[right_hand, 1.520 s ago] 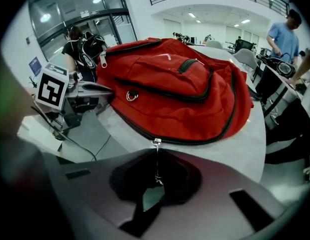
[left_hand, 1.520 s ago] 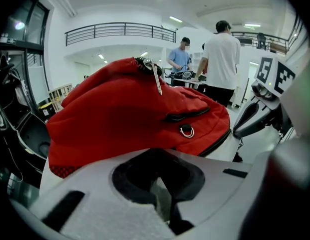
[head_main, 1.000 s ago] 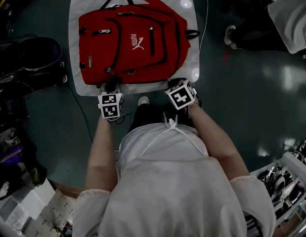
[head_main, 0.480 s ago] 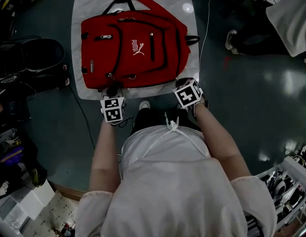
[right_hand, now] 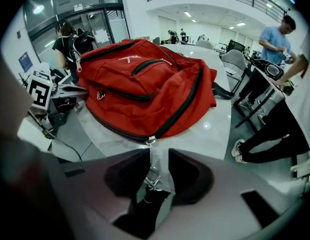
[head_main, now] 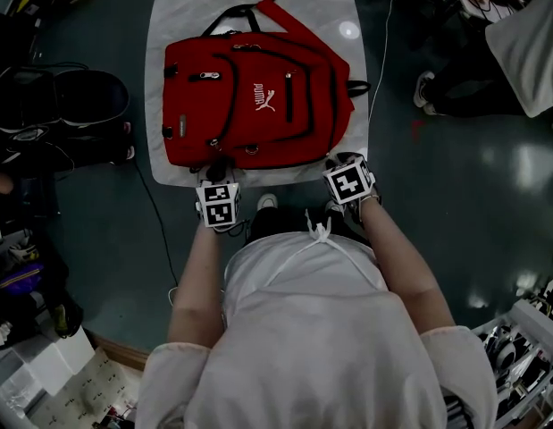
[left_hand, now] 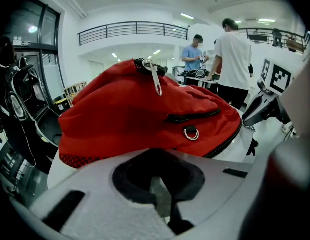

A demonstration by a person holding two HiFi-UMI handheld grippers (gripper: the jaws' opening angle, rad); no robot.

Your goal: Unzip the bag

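1. Barely anything has moved this last second: the red bag (head_main: pixel 258 101) is still flat on the white table (head_main: pixel 169 25), zip closed.
2. My right gripper (right_hand: pixel 155 189) stays pinched on the zipper pull (right_hand: pixel 151 170). The left gripper (left_hand: pixel 162 199) has its fingers together and looks empty. Reckon the unzip hasn't started.

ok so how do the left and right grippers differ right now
The right gripper is shut on the zipper pull; the left gripper has its jaws together with nothing seen between them. The right sits at a corner of the red backpack, the left further along the same edge. Both are at the near side of the white table.
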